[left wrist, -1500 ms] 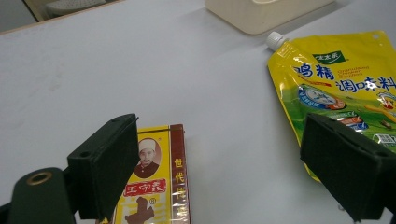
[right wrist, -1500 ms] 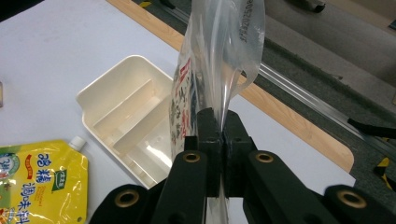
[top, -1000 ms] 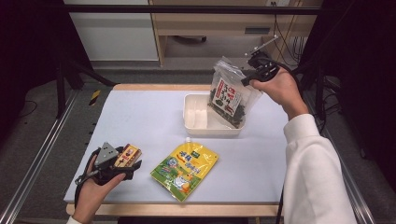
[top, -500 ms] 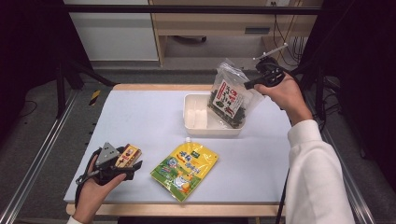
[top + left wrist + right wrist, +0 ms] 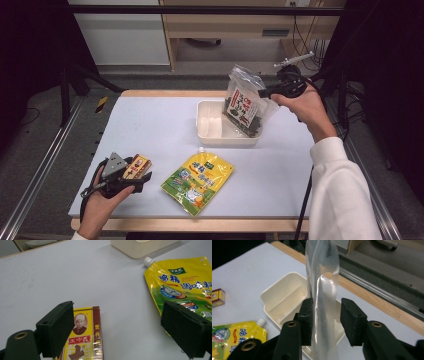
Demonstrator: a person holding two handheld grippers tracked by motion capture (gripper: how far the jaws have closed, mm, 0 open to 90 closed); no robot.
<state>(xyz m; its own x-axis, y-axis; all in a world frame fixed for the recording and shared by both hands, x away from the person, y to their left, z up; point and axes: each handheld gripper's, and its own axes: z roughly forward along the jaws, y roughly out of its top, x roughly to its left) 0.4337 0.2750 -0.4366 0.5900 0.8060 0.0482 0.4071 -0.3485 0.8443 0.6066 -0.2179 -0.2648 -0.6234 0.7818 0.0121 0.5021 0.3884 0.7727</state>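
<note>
The right hand-held gripper (image 5: pixel 264 93) is holding a clear seaweed bag (image 5: pixel 244 101) by its top edge, jaws part open around the film, the bag's bottom sitting in the cream tray (image 5: pixel 212 131) on the table (image 5: pixel 150 120). The left hand-held gripper (image 5: pixel 142 176) is gaping wide beside a small box (image 5: pixel 83 340), near a yellow pouch (image 5: pixel 199 181)

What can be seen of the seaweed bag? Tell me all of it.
The seaweed bag is a clear crinkly plastic pouch with a red, white and black label and dark contents in its lower part. It stands upright, slightly tilted, its bottom inside the right end of the cream tray. In the right gripper view its clear top edge rises between the jaws of the right gripper, which stand slightly apart; one jaw touches the plastic.
</note>
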